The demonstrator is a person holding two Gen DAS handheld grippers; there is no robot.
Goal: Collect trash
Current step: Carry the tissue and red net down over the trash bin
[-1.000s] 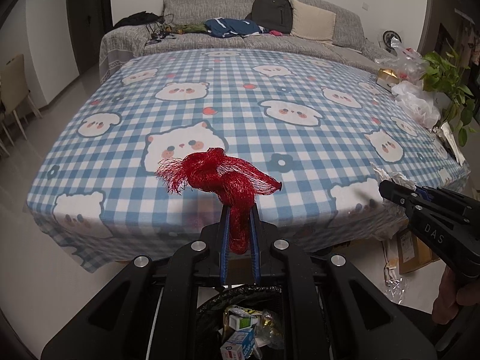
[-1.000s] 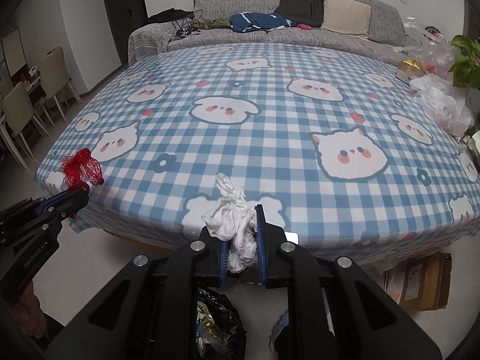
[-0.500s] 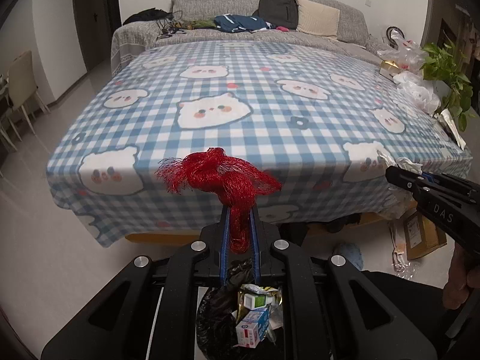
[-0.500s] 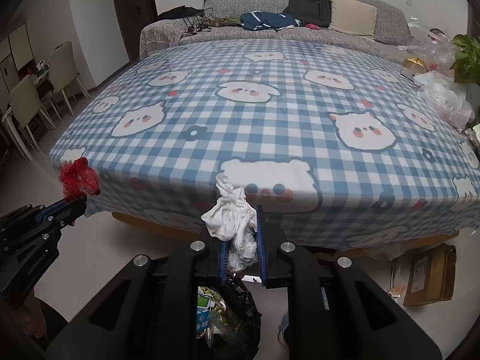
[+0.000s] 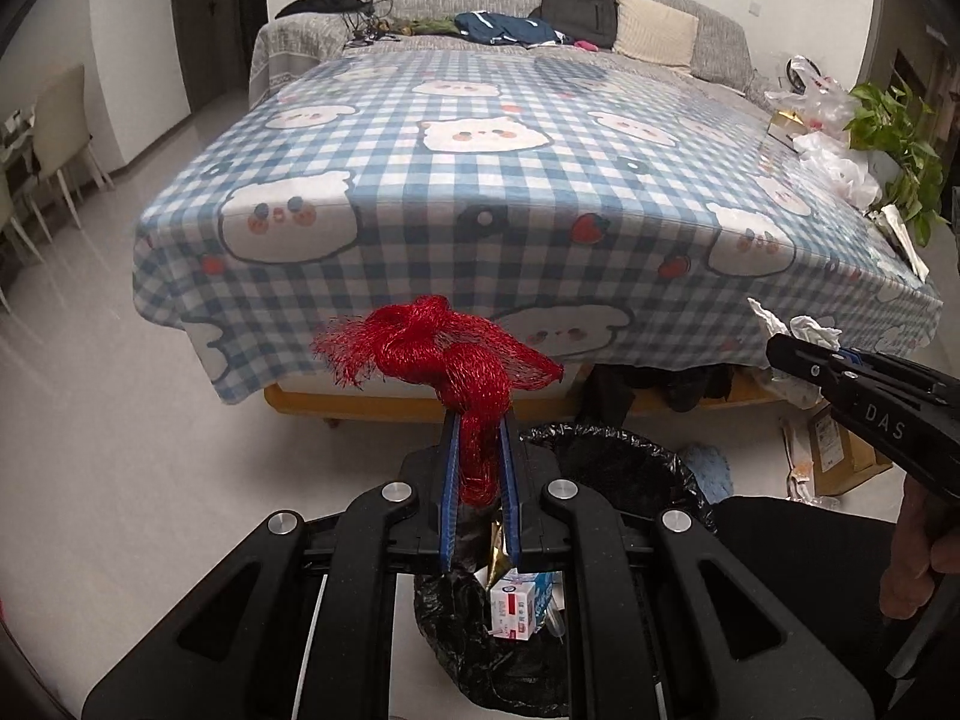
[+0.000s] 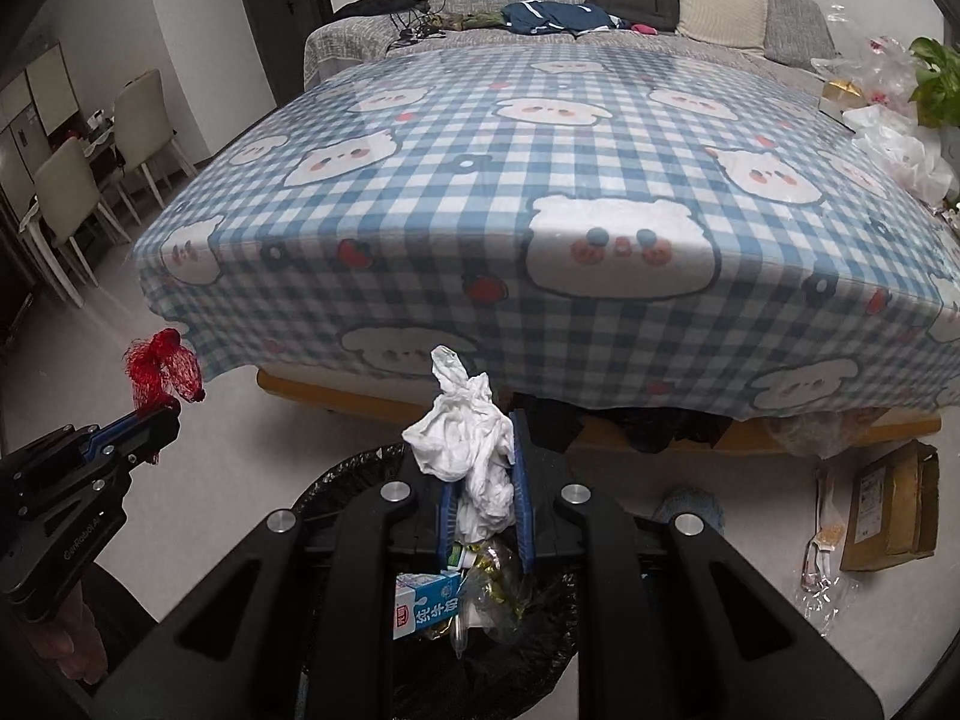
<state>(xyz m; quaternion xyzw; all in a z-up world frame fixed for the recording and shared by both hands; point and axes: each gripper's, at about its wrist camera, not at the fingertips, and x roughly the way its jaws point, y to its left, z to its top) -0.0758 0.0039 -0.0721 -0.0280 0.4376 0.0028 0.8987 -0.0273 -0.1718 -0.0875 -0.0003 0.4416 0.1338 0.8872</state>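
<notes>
Below, lined bin (image 5: 624,462) w/ carton (image 6: 427,603), nr table (image 6: 540,180)

Both wrist views close above bin (image 5: 606,450), facing bed (image 6: 540,180); overlap probably large.

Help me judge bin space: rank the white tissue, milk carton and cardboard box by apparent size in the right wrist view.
1. white tissue, though nearness inflates it
2. cardboard box
3. milk carton, partly hidden

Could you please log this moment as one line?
left tool: holds red mesh | right tool: holds tissue | both above bin
</notes>
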